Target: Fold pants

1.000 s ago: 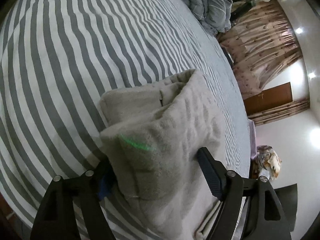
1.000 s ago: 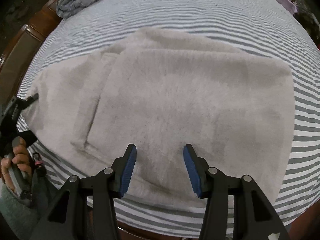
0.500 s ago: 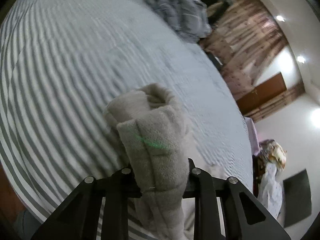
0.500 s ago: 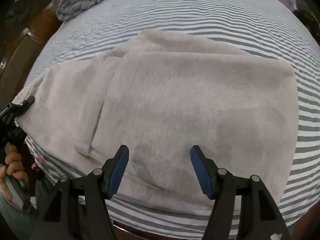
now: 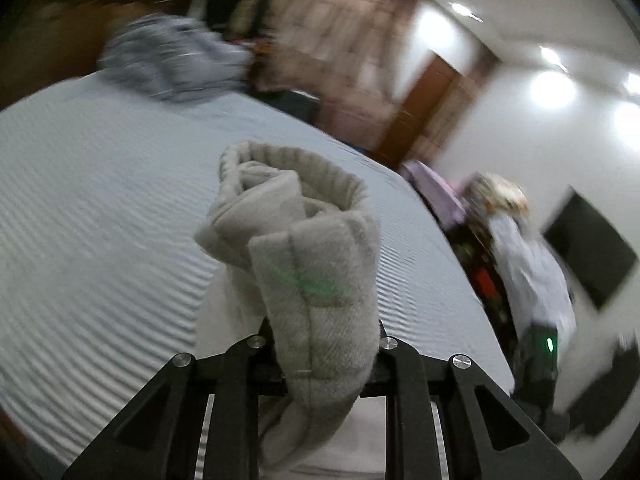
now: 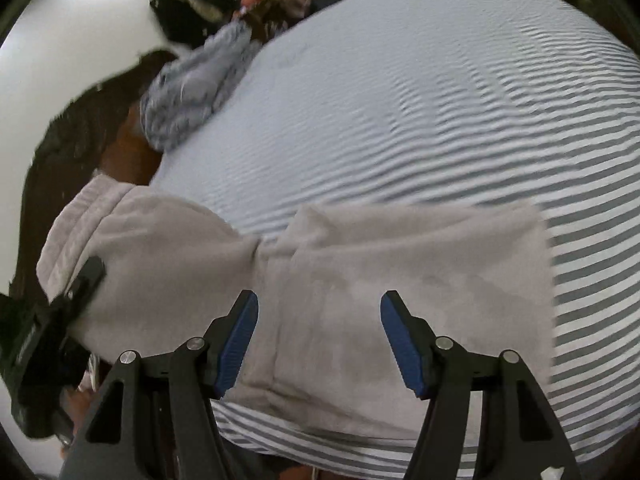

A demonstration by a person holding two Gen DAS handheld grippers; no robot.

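Your beige fleece pants (image 6: 400,280) lie on the striped bed sheet (image 6: 440,120) near its front edge, with one bunched end (image 5: 304,248) raised clear of the sheet. Your left gripper (image 5: 320,344) pinches that end; its jaws closed on the fabric within the last second and have lifted it since the earlier frame. Your right gripper (image 6: 318,336) hovers over the flat part, jaws spread wider than a second ago, nothing between the blue pads (image 6: 236,340). A crumpled grey duvet (image 6: 192,88) sits at the far corner. The left view is motion-blurred; room details are unreadable, and the left pads are hidden by fabric.
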